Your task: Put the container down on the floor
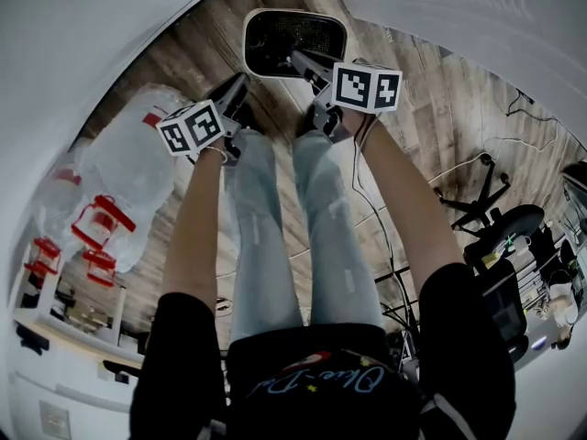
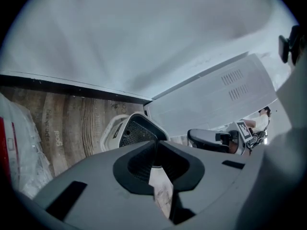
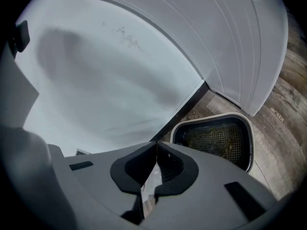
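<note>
A plastic bag (image 1: 138, 168) lies at the left on the wood floor (image 1: 440, 108). The left hand-held gripper (image 2: 156, 143) has its jaws pressed together with nothing between them, near the container (image 1: 292, 42). The container sits upright on the floor beside the wall (image 1: 92, 35). The right hand-held gripper (image 3: 156, 145) is likewise closed and empty, its tips just beside the container's rim.
</note>
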Tool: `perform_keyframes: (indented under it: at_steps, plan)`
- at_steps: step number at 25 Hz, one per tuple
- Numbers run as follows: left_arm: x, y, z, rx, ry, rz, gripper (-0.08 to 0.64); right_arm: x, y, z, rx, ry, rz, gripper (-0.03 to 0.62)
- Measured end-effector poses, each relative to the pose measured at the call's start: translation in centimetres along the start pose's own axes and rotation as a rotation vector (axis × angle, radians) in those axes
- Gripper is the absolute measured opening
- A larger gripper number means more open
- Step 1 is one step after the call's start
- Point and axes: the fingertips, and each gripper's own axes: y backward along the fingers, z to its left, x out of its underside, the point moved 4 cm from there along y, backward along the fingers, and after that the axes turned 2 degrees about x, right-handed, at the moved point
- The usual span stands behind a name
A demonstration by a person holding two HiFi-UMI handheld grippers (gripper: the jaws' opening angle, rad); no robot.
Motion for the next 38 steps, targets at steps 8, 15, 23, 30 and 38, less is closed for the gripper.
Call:
perform_keyframes:
  at_steps: [8,15,23,30,38]
  plan:
    - [-0.8,0.1,-2.6,0.066,-0.045,-0.022,0.007,-0.4,1.5,0.8,0.016,-0.017,-0.070,-0.002]
    - [-2.1,0.8,-6.2,0.145,-0.047,-0.072,0.005,-0.8,3.6,3.0,0.010,0.018,-0.081,-0.002]
    - [-3.7,2.5,-11.3,0.173,-0.155,-0.138,0.005,-2.3,7.8,5.9,-0.019,0.074,-0.179,-0.002]
    - [-5.1,5.9,-15.6,0.204,-0.239,-0.189,0.005,-3.7,12.2,9.4,-0.029,0.168,-0.248,-0.002]
    - [-5.7,9.7,-20.5,0.190,-0.335,-0.242,0.005,-4.2,16.4,13.1,-0.018,0.188,-0.334,-0.002]
